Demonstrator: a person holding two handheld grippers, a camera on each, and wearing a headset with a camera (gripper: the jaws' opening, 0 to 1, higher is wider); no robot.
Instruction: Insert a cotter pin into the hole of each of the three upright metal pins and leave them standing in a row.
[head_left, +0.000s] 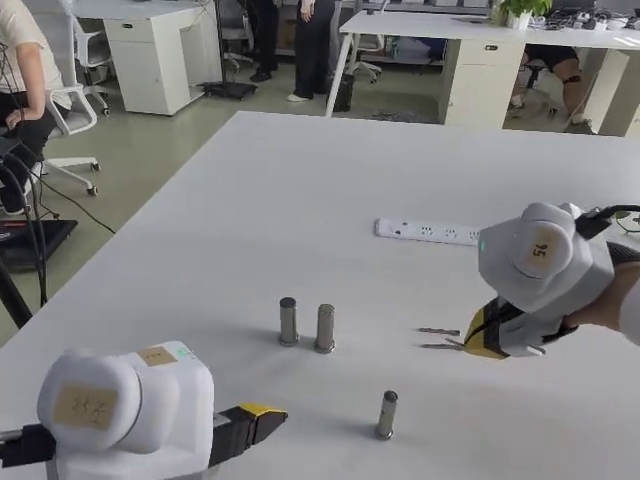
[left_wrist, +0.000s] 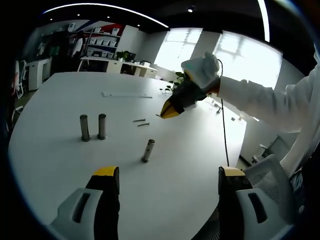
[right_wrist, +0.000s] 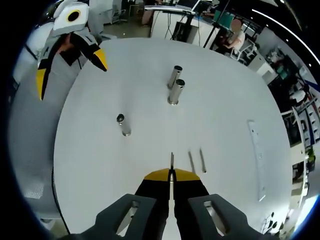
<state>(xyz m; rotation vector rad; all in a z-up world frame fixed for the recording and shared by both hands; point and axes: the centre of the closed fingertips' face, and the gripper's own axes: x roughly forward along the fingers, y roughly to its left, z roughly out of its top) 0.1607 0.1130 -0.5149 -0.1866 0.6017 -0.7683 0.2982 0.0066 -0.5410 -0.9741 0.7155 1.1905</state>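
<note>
Lower right, the right gripper (head_left: 474, 345) clamps a cotter pin (right_wrist: 171, 161) ready for the central metal pins (head_left: 325, 328); the left gripper (left_wrist: 168, 173) gapes empty.

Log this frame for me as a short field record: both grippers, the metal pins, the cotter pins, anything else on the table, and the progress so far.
left gripper: open, holding nothing
right gripper: shut on held cotter pin
metal pins: three, all upright; two side by side, the third apart, nearer the person
loose cotter pins: two, lying flat on the table by the right gripper
power strip: flat, on the far side
progress: no cotter pin visibly inserted; metal pins not in a row
</note>
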